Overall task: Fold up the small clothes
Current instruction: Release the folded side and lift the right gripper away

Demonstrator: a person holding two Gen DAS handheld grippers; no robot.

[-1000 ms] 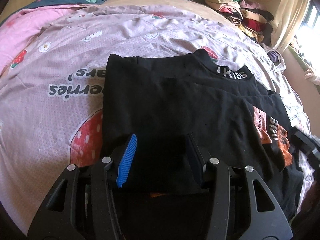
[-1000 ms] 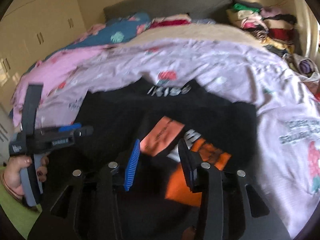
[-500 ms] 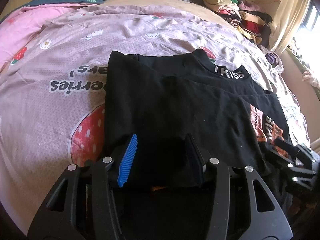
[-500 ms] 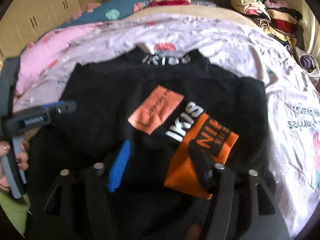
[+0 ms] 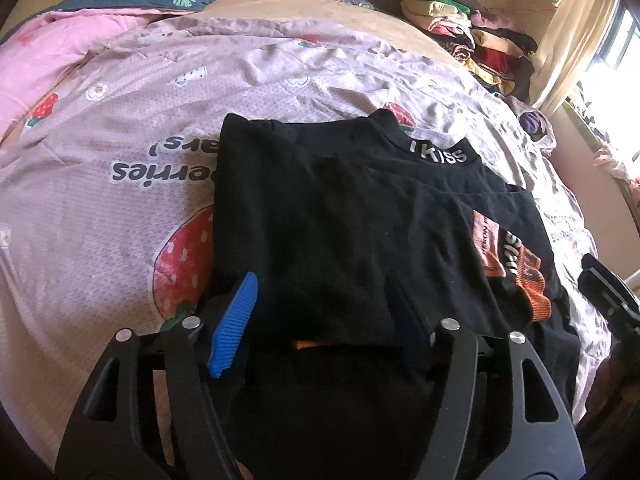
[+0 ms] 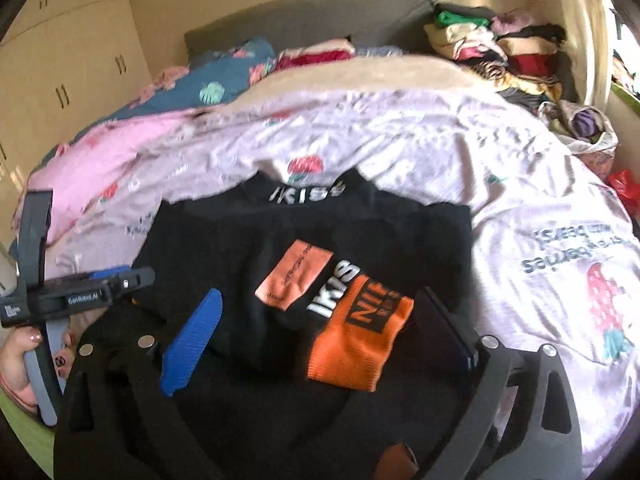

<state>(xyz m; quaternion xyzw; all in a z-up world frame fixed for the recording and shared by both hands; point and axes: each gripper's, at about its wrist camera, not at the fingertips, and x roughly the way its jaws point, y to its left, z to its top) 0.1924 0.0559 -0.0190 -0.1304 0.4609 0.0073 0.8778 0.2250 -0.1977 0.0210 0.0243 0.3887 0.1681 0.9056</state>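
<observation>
on the bed (image 5: 120, 216), ahead of both sets of jaws — black top (image 5: 340, 220) lying partly folded, collar at its far end. left gripper (image 5: 324, 312) has just been opening, folded hem between its jaws, unpressed. right gripper (image 6: 320, 320) has just opened wide — orange cuff (image 6: 360, 344) between its jaws, untouched.

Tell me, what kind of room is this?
Most likely a bedroom: a bed with a strawberry bedsheet, a grey headboard, and tall wardrobe doors along one wall.
</observation>
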